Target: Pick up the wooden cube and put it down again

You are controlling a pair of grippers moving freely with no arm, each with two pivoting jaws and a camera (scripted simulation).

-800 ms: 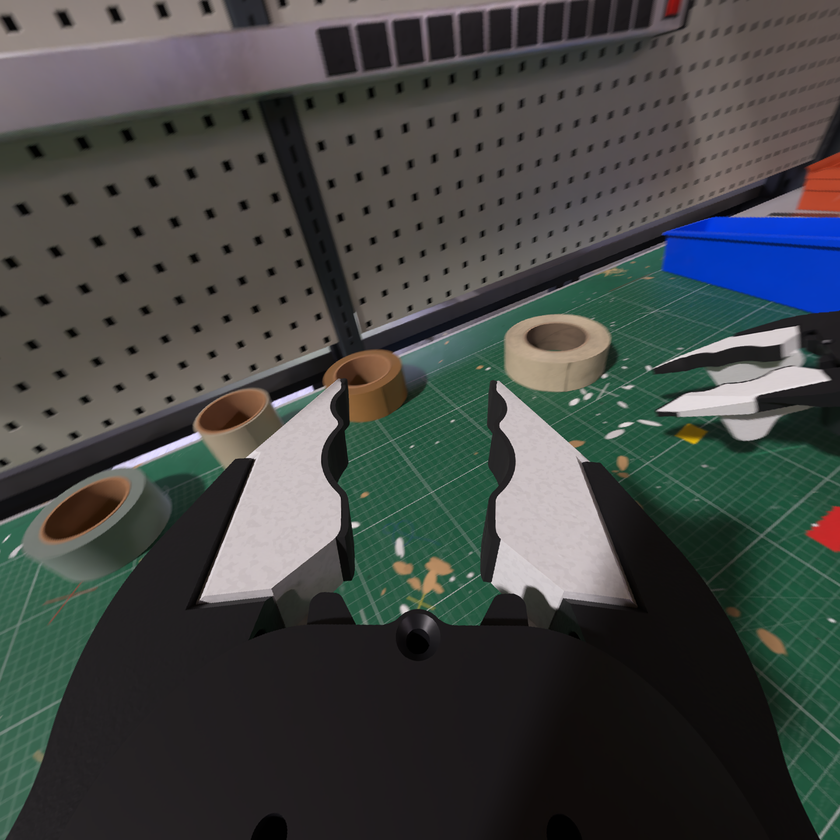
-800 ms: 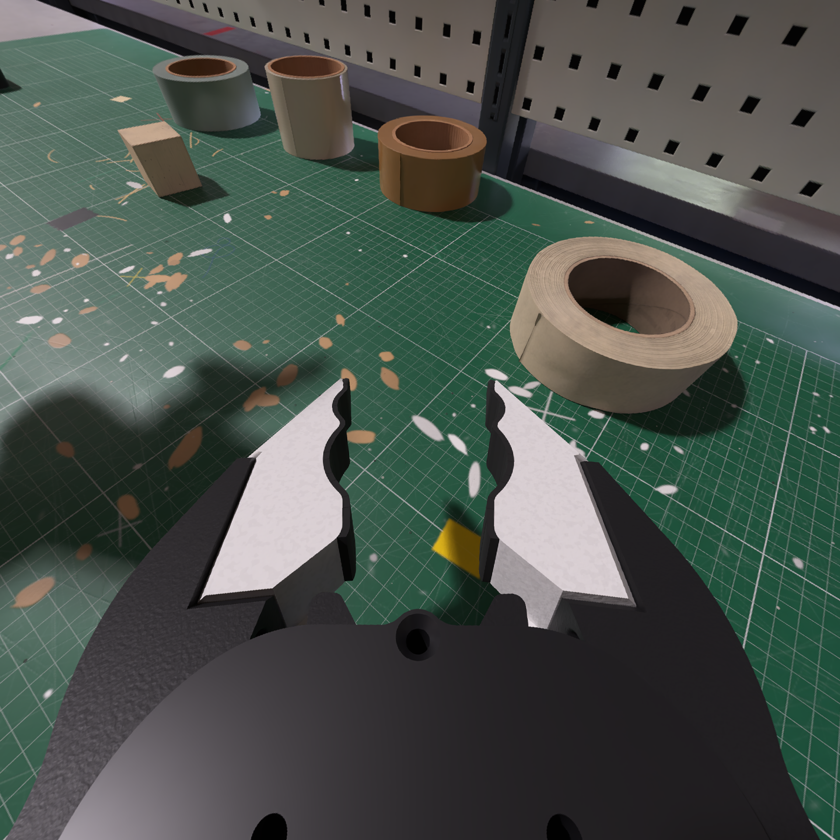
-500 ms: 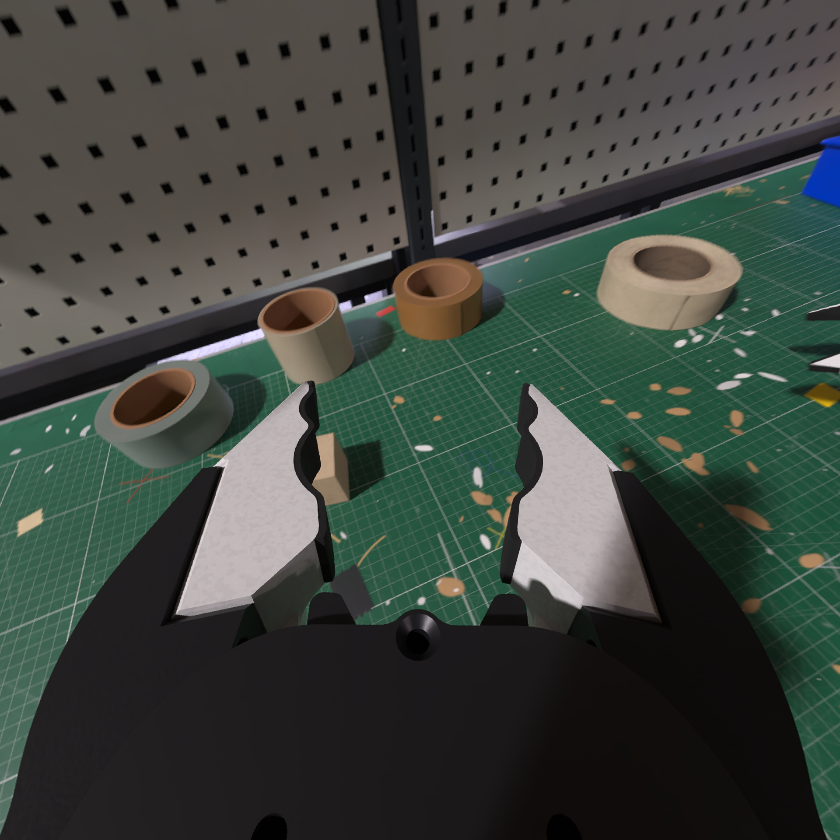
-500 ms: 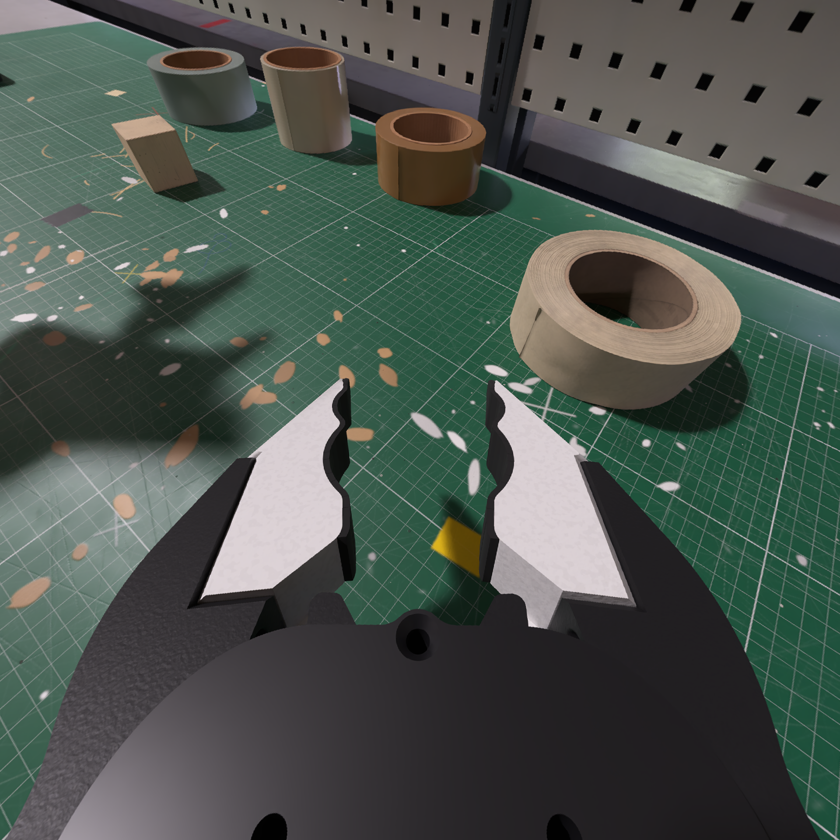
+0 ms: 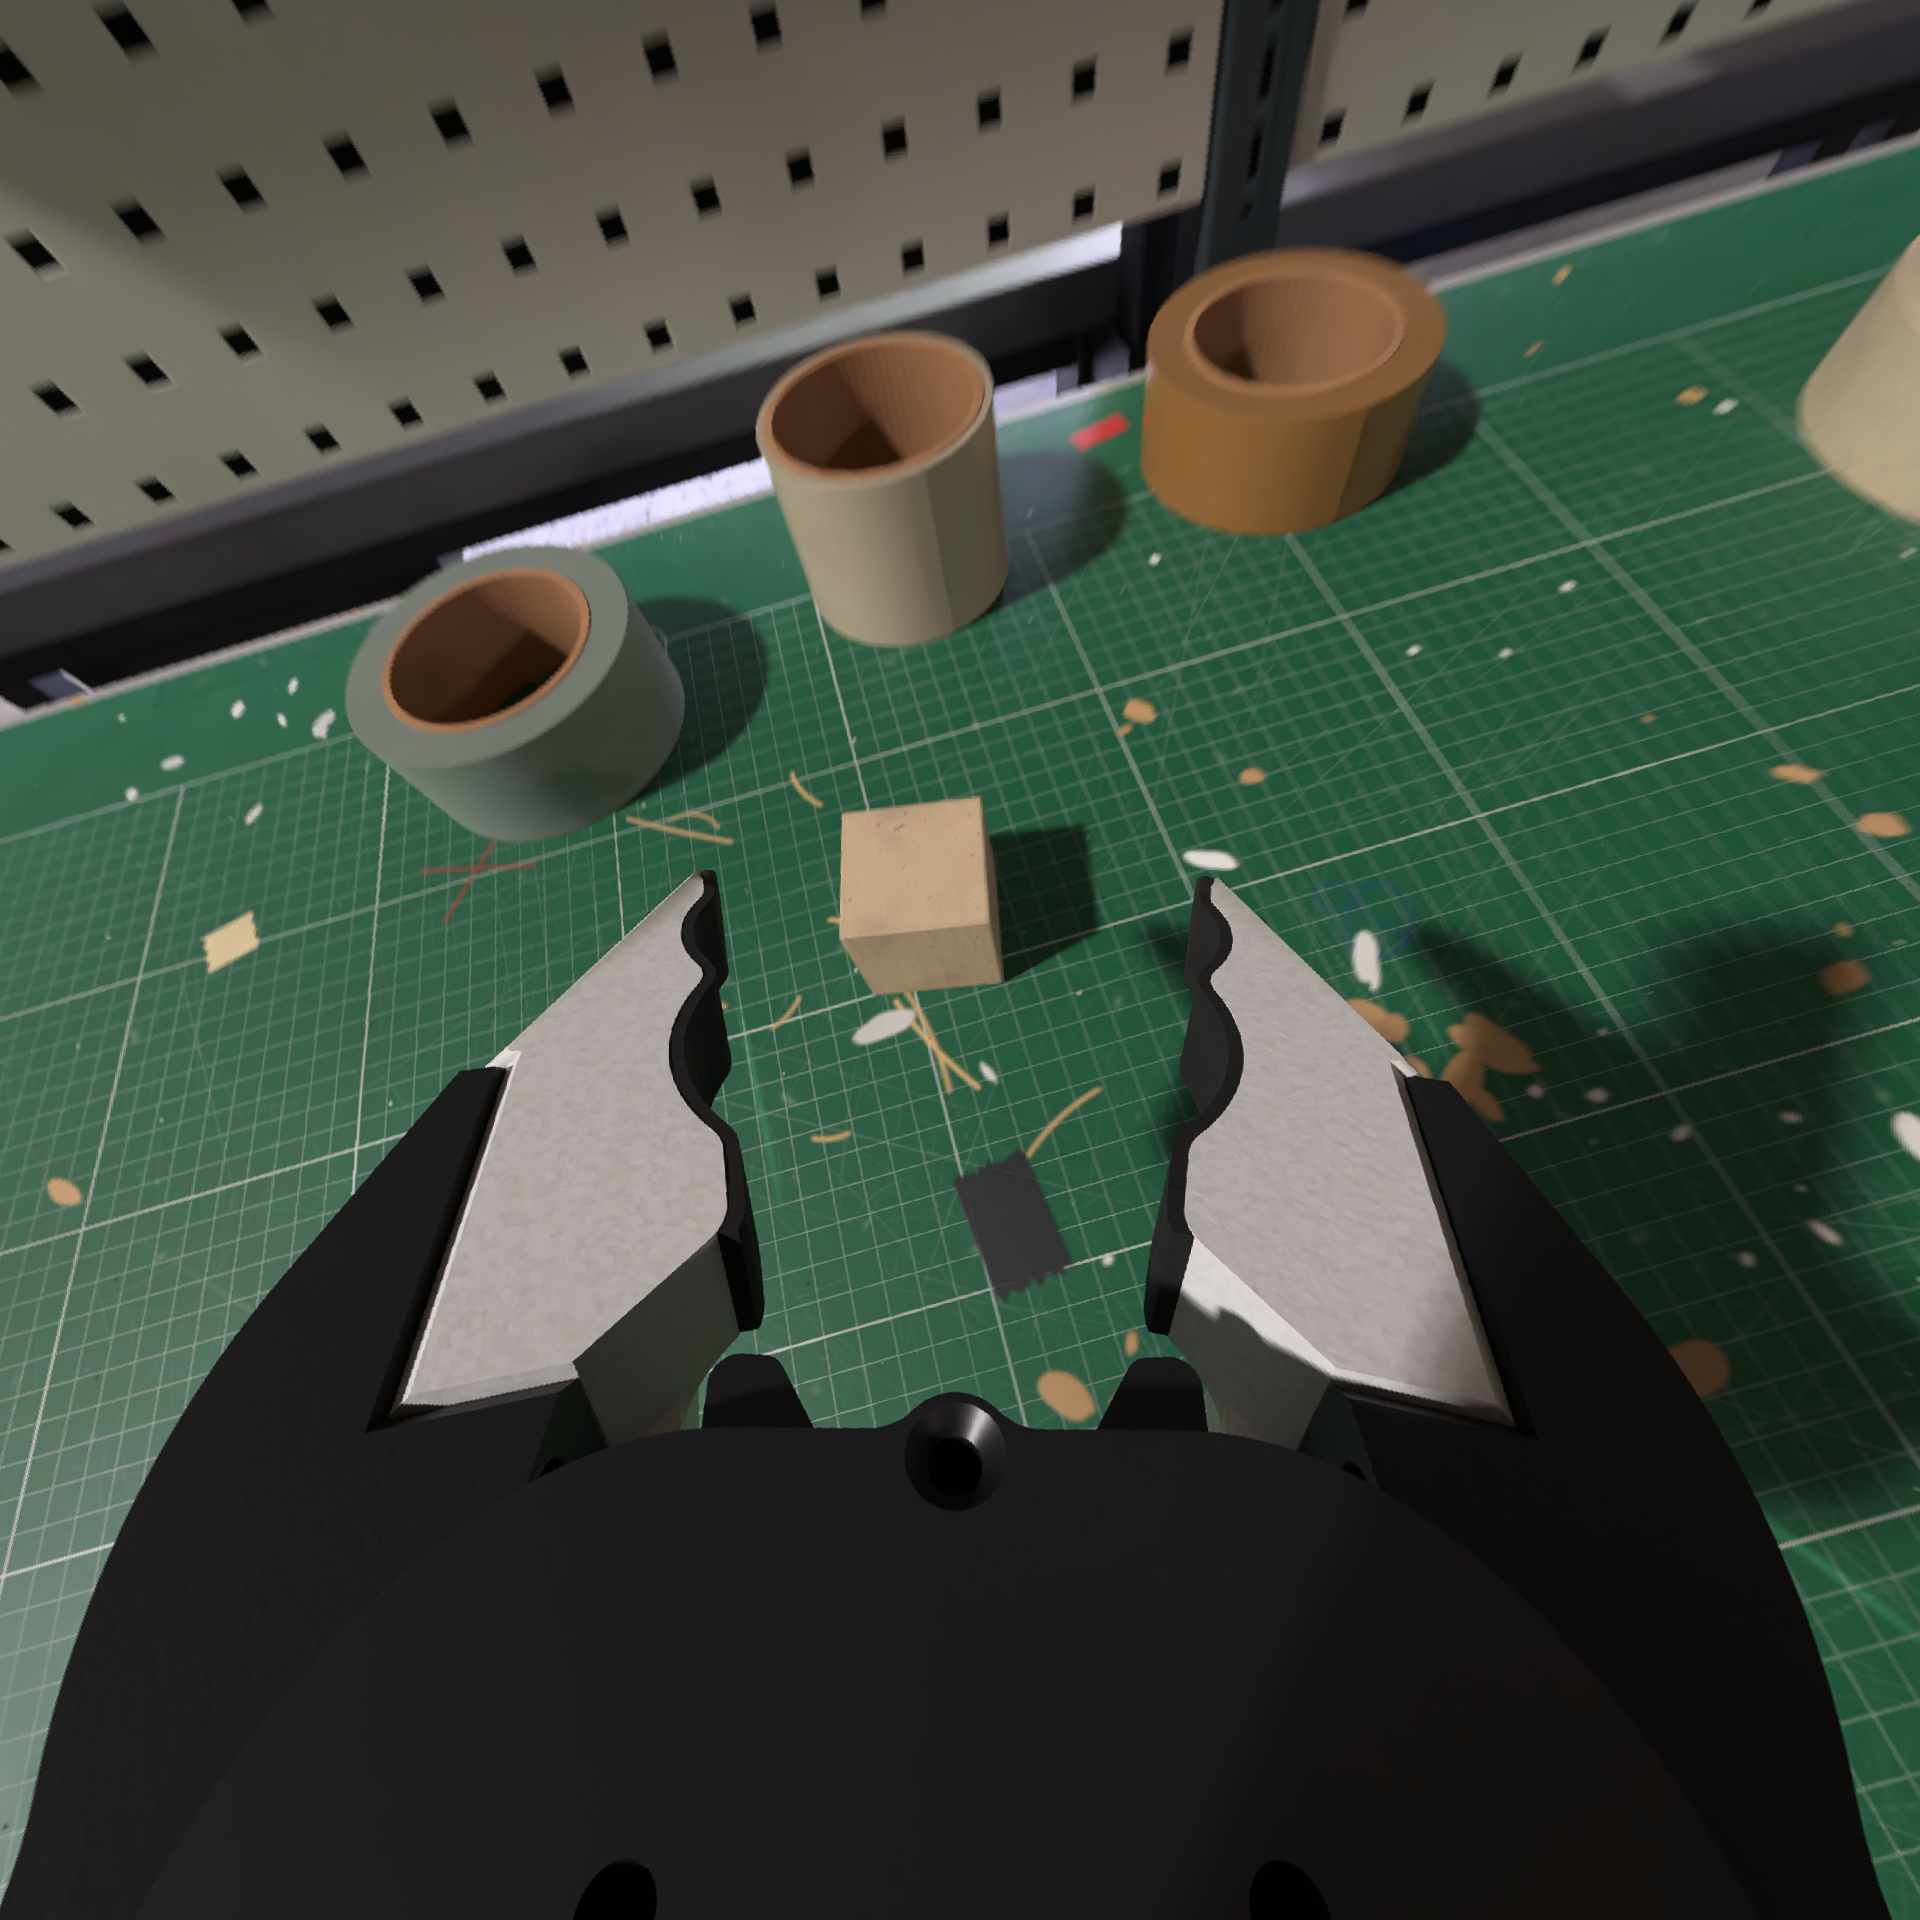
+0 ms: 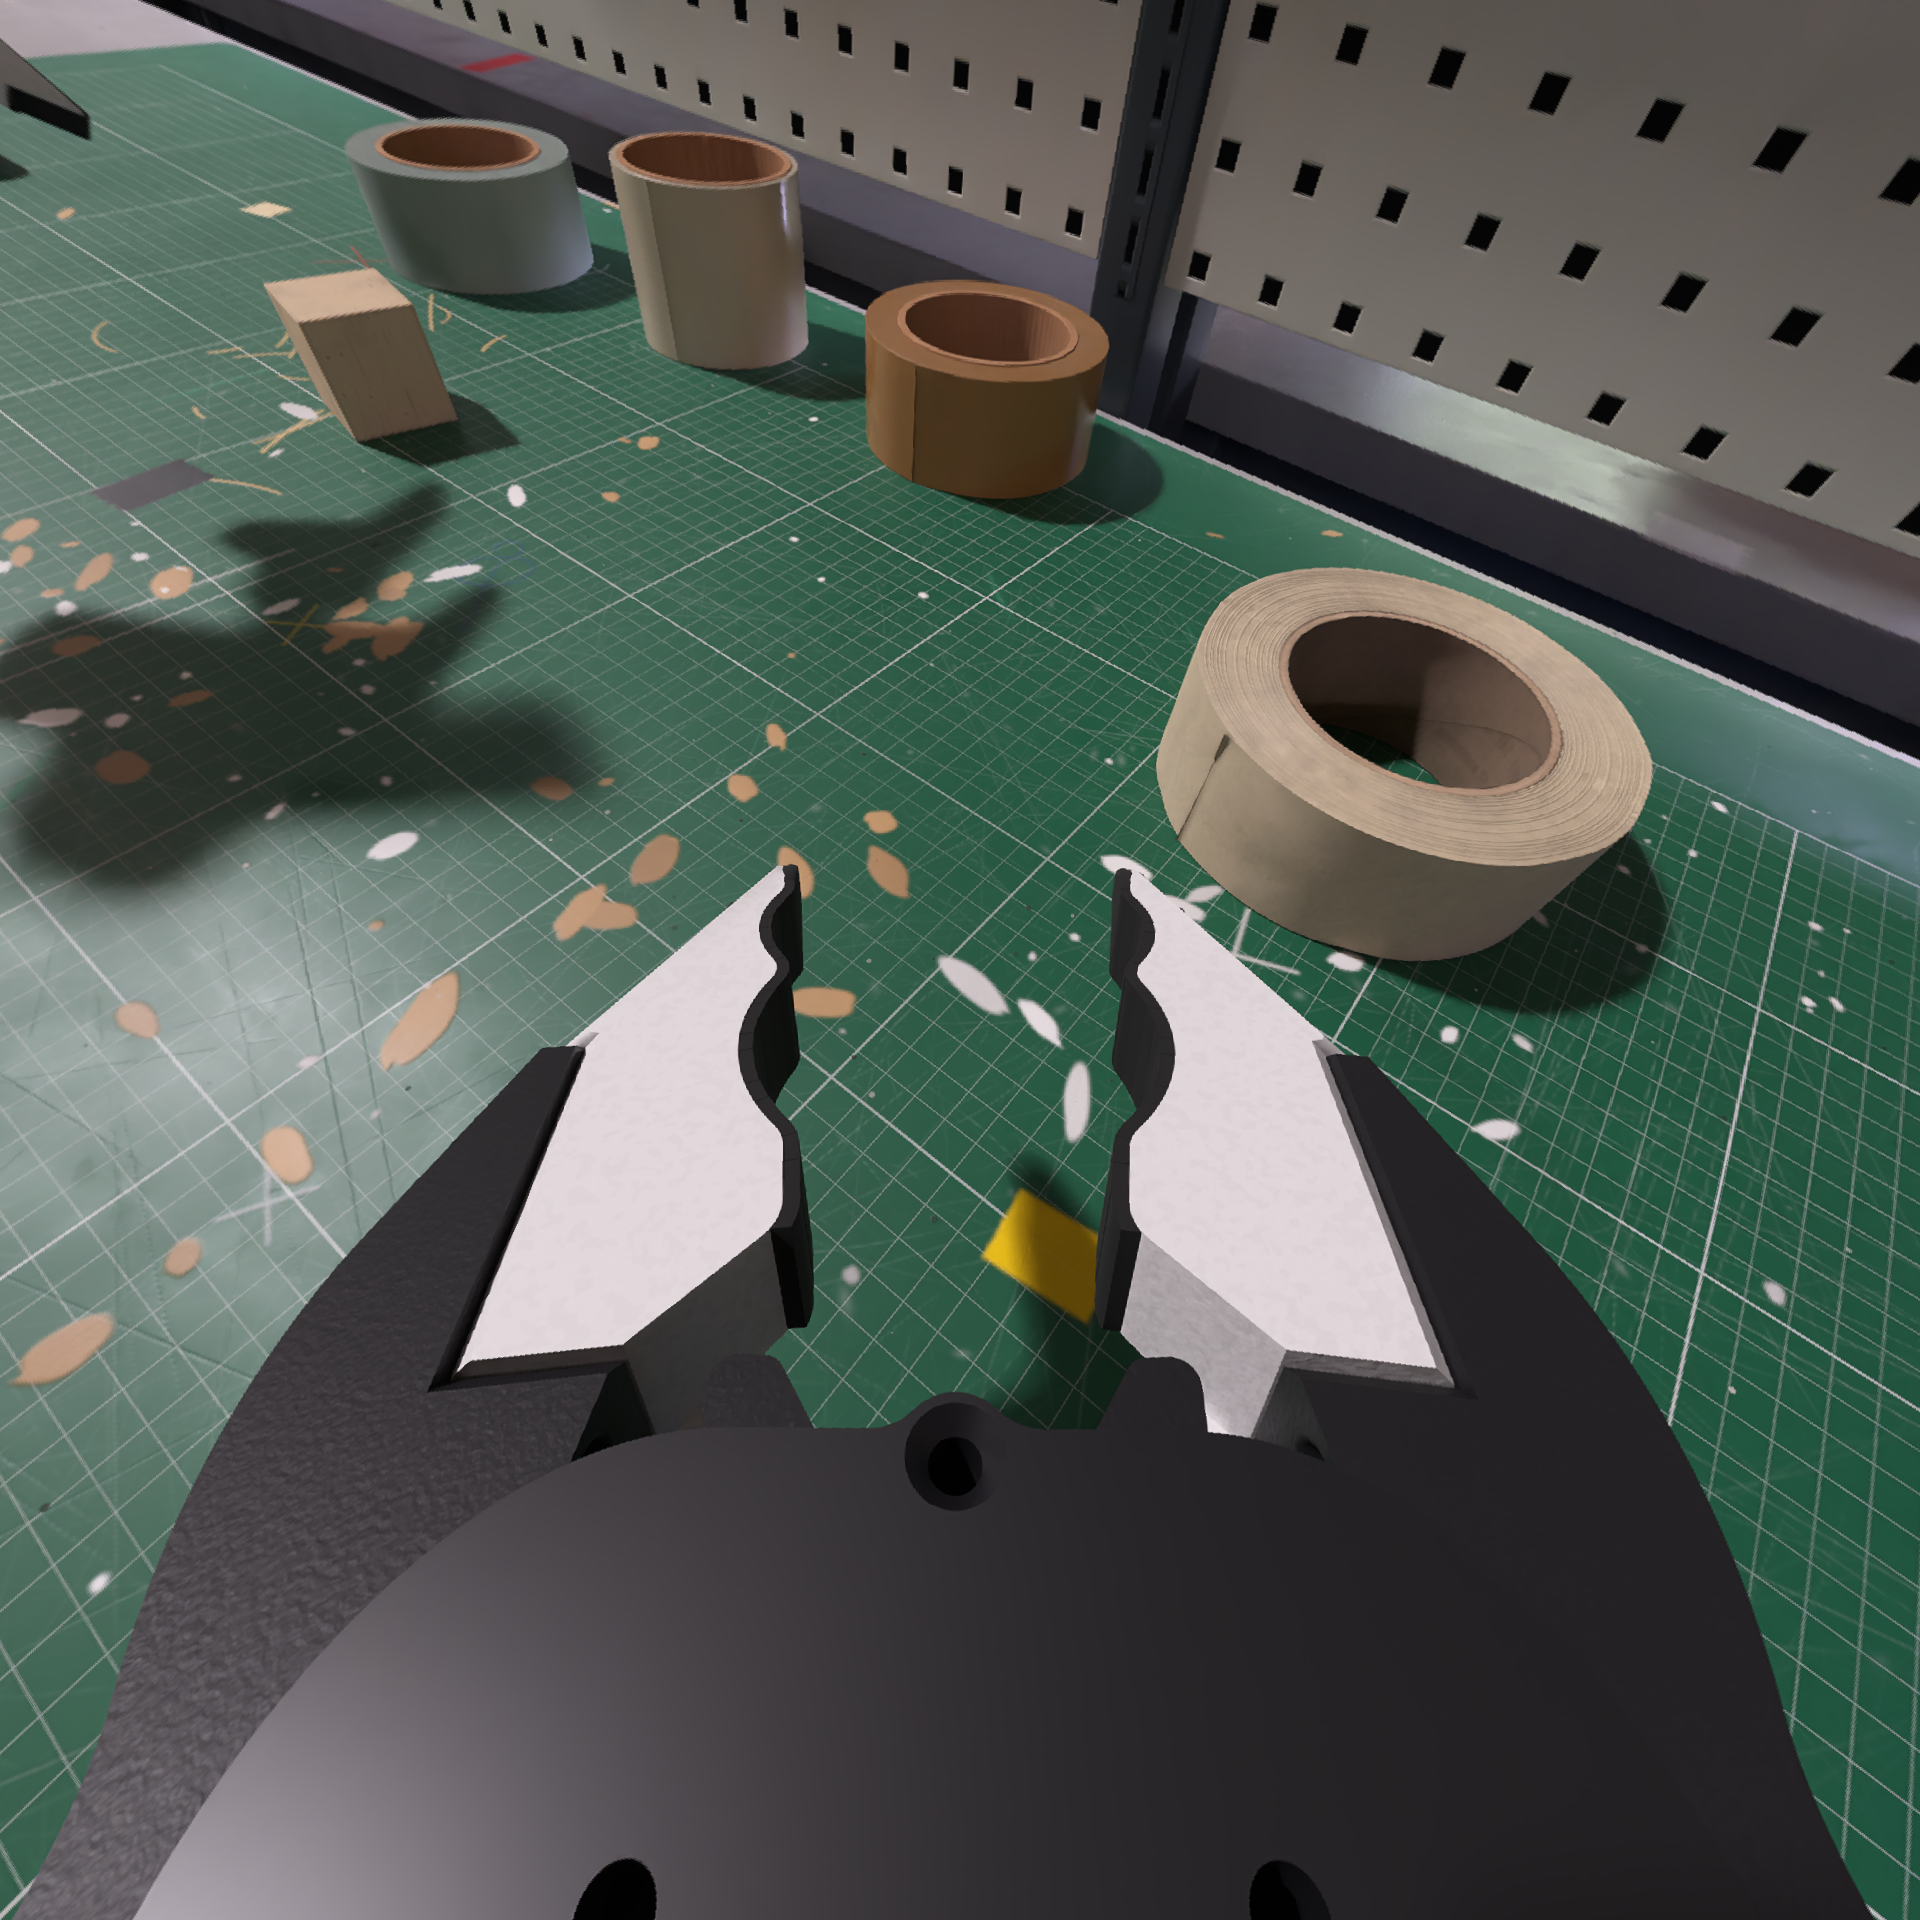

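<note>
Wooden cube (image 5: 920, 902) sits on green cutting mat (image 5: 1455, 748), just ahead of and between the fingertips of the left gripper (image 5: 951, 883), jaws spread, empty. Right gripper (image 6: 951, 883) likewise spread, well apart. Cube prob. light, rigid, non-fragile; grip opp. flat side faces, mid-height.

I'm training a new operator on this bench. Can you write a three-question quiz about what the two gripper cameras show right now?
1. True or false: the left gripper is shut on the wooden cube.
2. How many tape rolls stand along the pegboard in the right wrist view?
3. Which roll is nearest the right gripper: A) grey roll B) wide beige roll C) brown roll?

Key: 1 false, it is open, cube untouched. 2 four. 3 B.
</note>
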